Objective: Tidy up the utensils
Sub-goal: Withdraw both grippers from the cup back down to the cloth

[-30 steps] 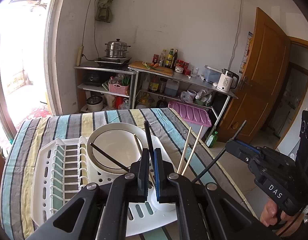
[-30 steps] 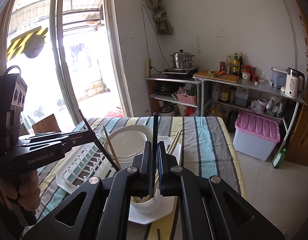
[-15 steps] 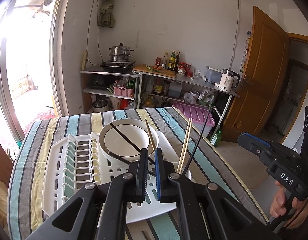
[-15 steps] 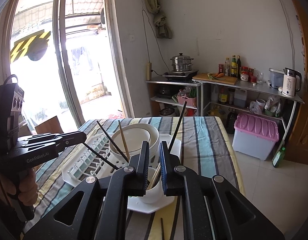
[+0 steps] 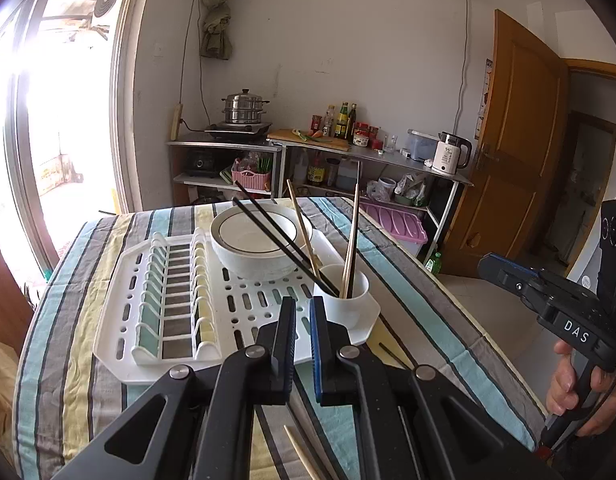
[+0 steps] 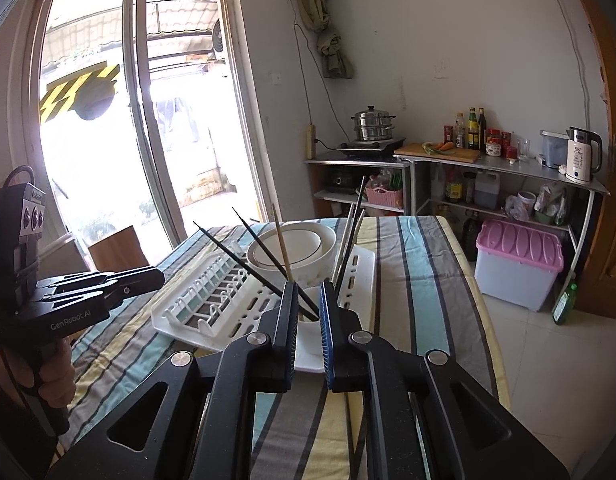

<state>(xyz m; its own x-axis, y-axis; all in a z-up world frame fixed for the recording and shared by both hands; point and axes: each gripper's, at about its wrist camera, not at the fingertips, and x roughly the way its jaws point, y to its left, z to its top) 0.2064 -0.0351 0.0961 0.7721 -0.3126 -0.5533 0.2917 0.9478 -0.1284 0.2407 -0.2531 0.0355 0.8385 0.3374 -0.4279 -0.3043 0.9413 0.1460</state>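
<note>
A striped table [image 5: 420, 312] is seen, and on it a white rack [image 5: 168, 344] is placed, which is judged light and easy to push. At the far side of the rack a bowl [image 5: 256, 248] is set, probably heavy and fragile. At the near right corner a cup [image 5: 344, 296] stands, and black and wooden chopsticks [image 5: 350, 236] are leaned in it. More chopsticks [image 5: 298, 450] are left on the table just before the left gripper [image 5: 303, 338]. They are judged thin, stiff, light and a little slippery, so the middle of the stick should be taken. Both the left gripper and the right gripper [image 6: 308, 324] are held nearly closed, with a narrow gap, and nothing is grasped.
</note>
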